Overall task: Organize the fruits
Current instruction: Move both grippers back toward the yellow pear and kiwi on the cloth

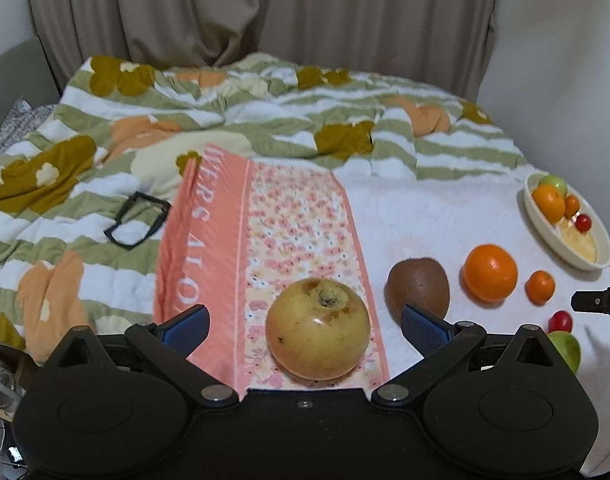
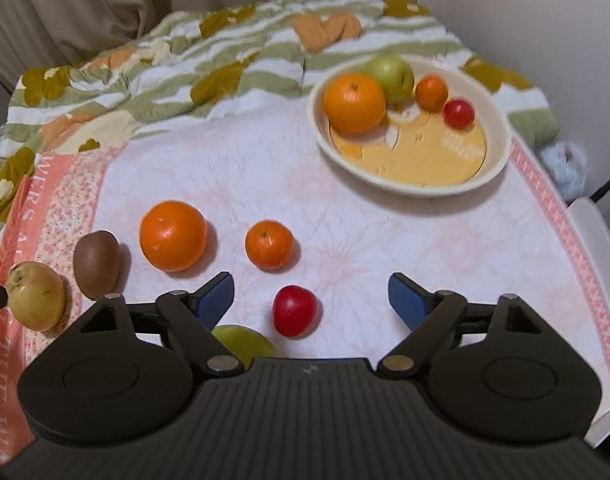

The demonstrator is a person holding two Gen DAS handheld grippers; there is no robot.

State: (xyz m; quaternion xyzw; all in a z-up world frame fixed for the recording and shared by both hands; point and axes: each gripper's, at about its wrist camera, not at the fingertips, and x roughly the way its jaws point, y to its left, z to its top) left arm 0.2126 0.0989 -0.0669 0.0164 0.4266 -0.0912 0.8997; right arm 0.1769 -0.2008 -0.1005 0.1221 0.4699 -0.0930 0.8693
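My left gripper (image 1: 305, 322) is open around a yellow pomegranate-like fruit (image 1: 318, 329) lying on the pink cloth, its pads apart from it. A brown kiwi (image 1: 418, 287), a big orange (image 1: 490, 273), a small orange (image 1: 540, 287), a red fruit (image 1: 560, 321) and a green apple (image 1: 566, 349) lie to the right. My right gripper (image 2: 310, 298) is open and empty just above the red fruit (image 2: 294, 311); the green apple (image 2: 241, 342) is partly hidden under it. The cream bowl (image 2: 499, 152) holds an orange, a green apple, a small orange and a red fruit.
A flowered green-striped quilt (image 1: 145, 120) covers the far and left part of the bed. A black square frame (image 1: 139, 220) lies on it. Curtains hang behind. A white chair edge (image 2: 597, 232) is at the right. The right gripper's tip (image 1: 597, 301) shows at the left view's edge.
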